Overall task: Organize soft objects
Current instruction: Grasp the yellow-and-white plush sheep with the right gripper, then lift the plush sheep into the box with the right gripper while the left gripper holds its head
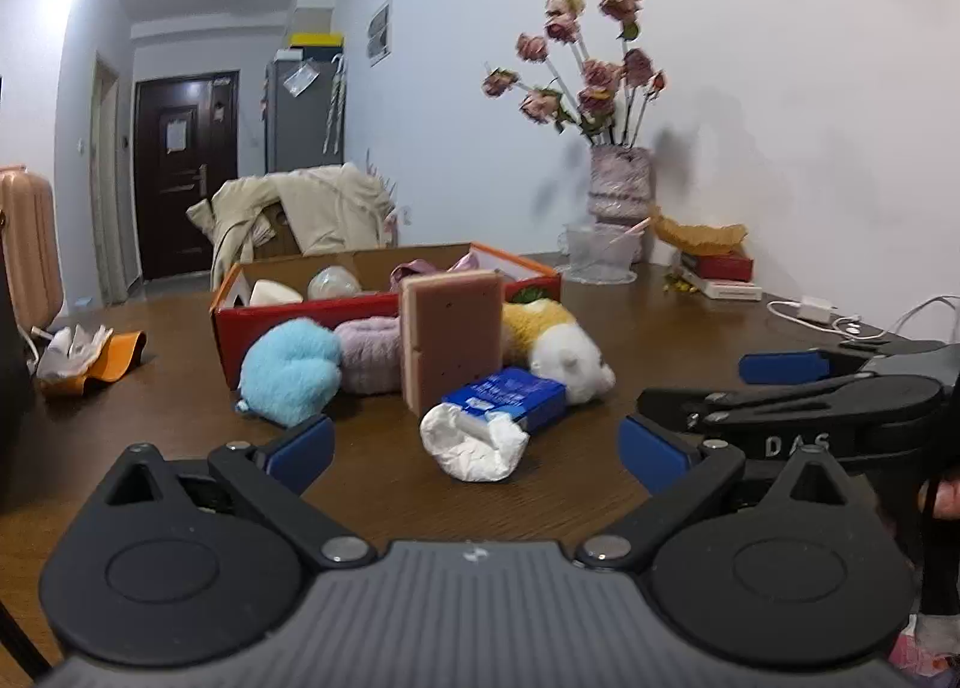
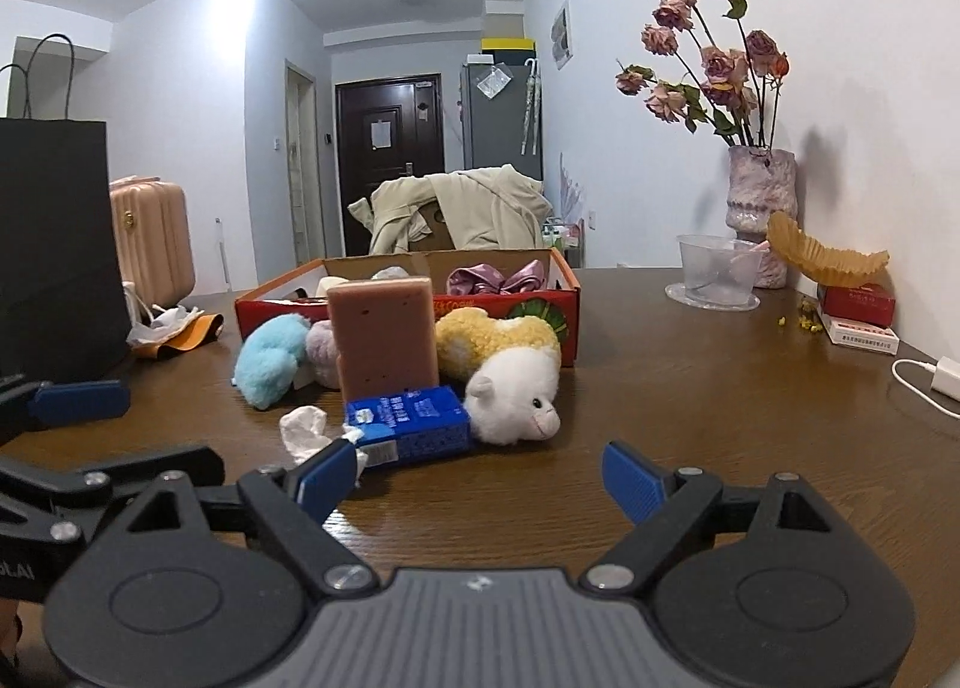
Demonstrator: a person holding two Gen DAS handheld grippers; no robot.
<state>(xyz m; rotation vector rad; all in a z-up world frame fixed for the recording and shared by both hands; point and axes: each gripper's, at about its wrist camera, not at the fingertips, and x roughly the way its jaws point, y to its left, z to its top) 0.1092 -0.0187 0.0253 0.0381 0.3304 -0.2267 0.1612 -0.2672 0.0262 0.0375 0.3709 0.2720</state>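
Soft things waiting before my two grippers

The sponge (image 1: 451, 341) is standing upright, long axis vertical; I'm holding my left gripper (image 1: 474, 451) and right gripper (image 2: 480, 481) low, both gaping empty.

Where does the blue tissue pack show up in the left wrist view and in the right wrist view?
Left wrist: the blue tissue pack lies just right of centre, with white tissue spilling out toward the camera.
Right wrist: it lies left of centre, just beyond the right gripper's left finger.
Shared landmark: the upright brown sponge directly behind the pack.
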